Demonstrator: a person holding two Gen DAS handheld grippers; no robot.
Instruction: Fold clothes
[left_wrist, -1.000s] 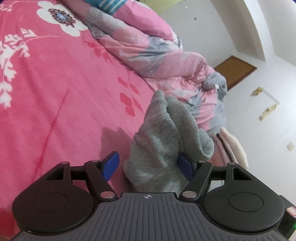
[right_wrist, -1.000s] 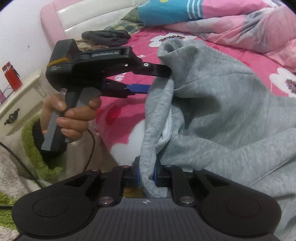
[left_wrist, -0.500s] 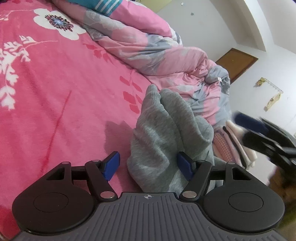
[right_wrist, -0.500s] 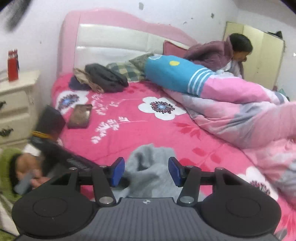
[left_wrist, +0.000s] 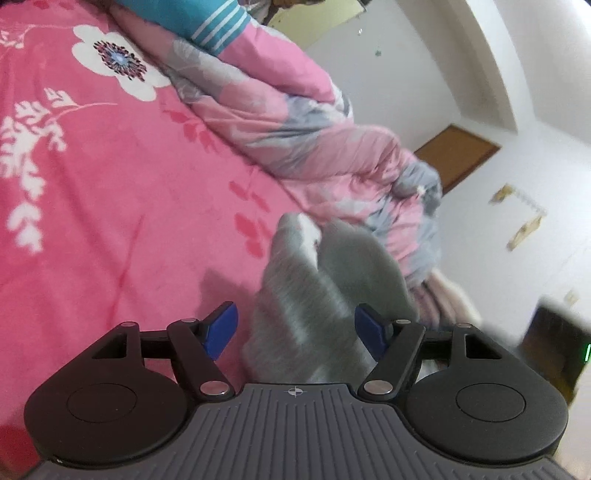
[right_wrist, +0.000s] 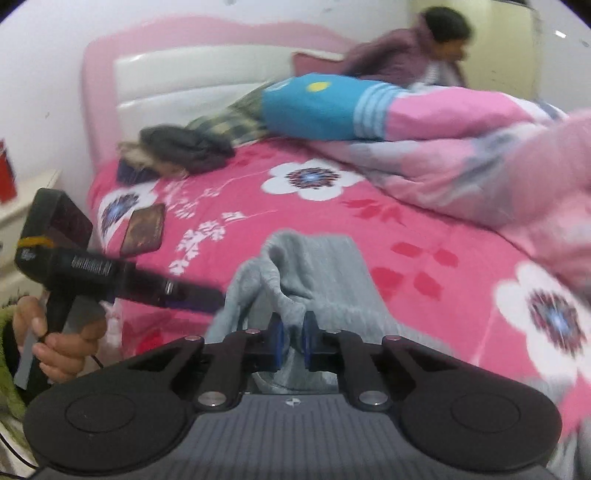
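The right gripper has its fingers pinched on a fold of the grey sweatshirt. The left gripper has fingers spread wide, with the bunched, blurred cloth rising between them. Beyond lies open pink bed, then the heaped quilt.

Each gripper has a ribbed grey body, two round black side housings, black linkage arms with silver screws, and blue pads. The left gripper, seen from the right wrist, is a black pistol-grip unit (white lettering, blurred) with a yellow band, held by a hand in a green fuzzy sleeve.
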